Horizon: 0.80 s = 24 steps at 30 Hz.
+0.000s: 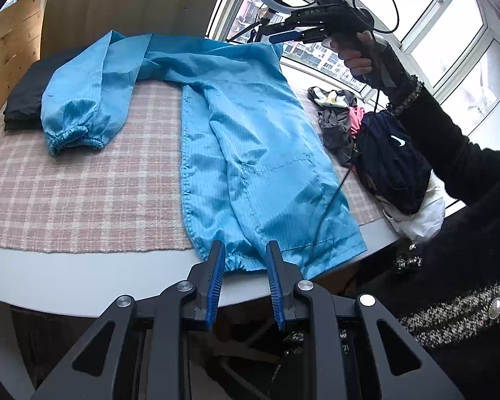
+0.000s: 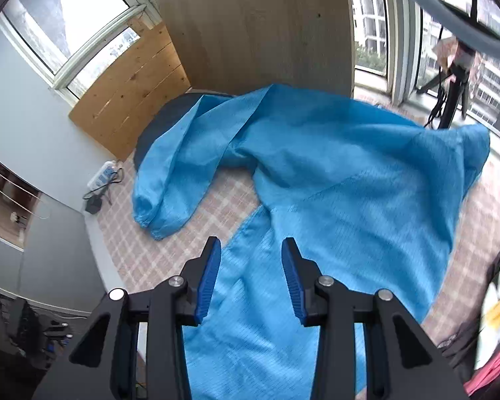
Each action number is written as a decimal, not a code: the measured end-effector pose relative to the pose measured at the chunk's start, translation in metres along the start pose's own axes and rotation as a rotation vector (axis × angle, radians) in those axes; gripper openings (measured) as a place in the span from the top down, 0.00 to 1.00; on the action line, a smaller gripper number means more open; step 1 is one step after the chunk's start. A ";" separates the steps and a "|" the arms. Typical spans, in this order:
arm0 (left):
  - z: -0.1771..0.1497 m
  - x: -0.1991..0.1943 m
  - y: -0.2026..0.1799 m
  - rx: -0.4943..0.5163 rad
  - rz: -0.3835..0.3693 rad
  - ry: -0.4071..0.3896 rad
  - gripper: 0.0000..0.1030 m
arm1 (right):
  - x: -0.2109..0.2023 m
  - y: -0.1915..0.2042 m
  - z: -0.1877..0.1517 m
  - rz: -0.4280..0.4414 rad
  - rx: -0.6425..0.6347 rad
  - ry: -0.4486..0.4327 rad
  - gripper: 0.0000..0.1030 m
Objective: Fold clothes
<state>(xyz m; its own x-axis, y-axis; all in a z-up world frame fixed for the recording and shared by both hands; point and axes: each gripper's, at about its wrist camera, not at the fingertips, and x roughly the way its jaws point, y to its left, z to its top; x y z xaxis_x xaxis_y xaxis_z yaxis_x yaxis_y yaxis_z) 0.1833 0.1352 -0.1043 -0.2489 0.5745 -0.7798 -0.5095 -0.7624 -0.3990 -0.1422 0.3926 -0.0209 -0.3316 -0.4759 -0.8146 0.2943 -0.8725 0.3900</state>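
— On the worktop, what is lying there?

— A blue jacket, spread over a pink checked cloth. Its body runs from the far edge down to the near edge, where the gathered hem hangs a little past the cloth onto the bare white rim. One sleeve is thrown toward the far left corner, its elastic cuff resting on the cloth.

— And the left tool?

— Its two blue-padded fingers stand apart, with nothing between them, just above the jacket's hem at the near edge.

— The right tool?

— Also spread wide and empty, hovering over the jacket's body. From the left wrist view it is seen raised above the far right corner, held in a hand with a dark knitted cuff.

— Anything else on the worktop?

— A folded dark garment at the far left corner, partly under the blue sleeve, and a pile of mixed clothes along the right edge, just beside the jacket.
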 end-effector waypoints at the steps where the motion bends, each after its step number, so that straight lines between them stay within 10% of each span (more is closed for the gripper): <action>1: 0.000 0.010 0.002 -0.030 0.009 -0.023 0.75 | 0.001 -0.001 -0.005 0.012 0.011 -0.008 0.64; 16: -0.028 0.135 -0.043 -0.049 0.019 0.187 0.75 | 0.175 0.030 -0.004 -0.308 -0.143 0.219 0.64; 19: -0.029 0.135 -0.041 -0.080 0.009 0.176 0.94 | 0.198 0.024 0.002 -0.410 -0.150 0.265 0.64; 22: -0.027 0.129 -0.039 -0.096 0.003 0.152 0.99 | 0.205 0.015 0.004 -0.409 -0.143 0.289 0.96; 24: -0.025 0.118 -0.037 -0.111 -0.012 0.125 0.99 | 0.200 0.011 0.007 -0.395 -0.134 0.280 0.97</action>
<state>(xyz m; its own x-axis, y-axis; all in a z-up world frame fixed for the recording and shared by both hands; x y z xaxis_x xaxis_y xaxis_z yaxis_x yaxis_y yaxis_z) 0.1933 0.2241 -0.1935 -0.1356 0.5472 -0.8260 -0.4163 -0.7880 -0.4536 -0.2118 0.2872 -0.1764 -0.1929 -0.0484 -0.9800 0.3140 -0.9493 -0.0149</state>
